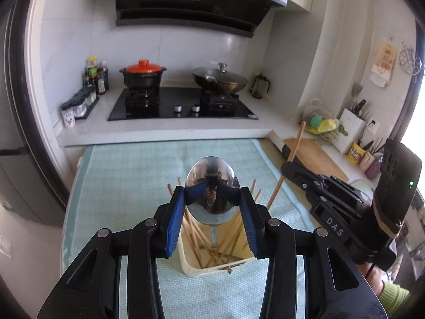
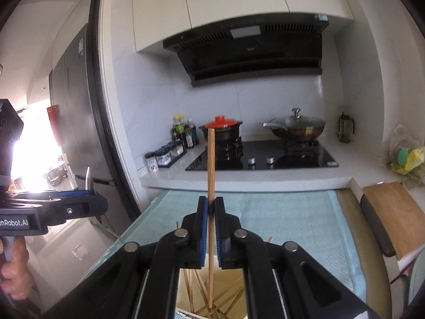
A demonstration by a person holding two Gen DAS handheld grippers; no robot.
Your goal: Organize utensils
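My left gripper (image 1: 212, 199) is shut on the bowl of a steel spoon (image 1: 211, 175), held upright with its handle hanging down into a cream utensil bin (image 1: 191, 265). Several wooden chopsticks (image 1: 195, 235) lean inside that bin. In the right wrist view my right gripper (image 2: 211, 204) is shut on one wooden chopstick (image 2: 211, 159), which stands upright with its lower end over the bin (image 2: 225, 303). The right gripper (image 1: 289, 167) also shows at the right of the left wrist view with its chopstick (image 1: 297, 138). The left gripper (image 2: 90, 194) shows at the left edge of the right wrist view.
The bin stands on a pale green mat (image 1: 119, 180) over a table. Behind it a counter carries a black hob (image 1: 183, 105), a red-lidded pot (image 1: 143, 73), a lidded wok (image 1: 220, 78) and bottles (image 1: 97, 75). A wooden cutting board (image 2: 395, 215) lies at the right.
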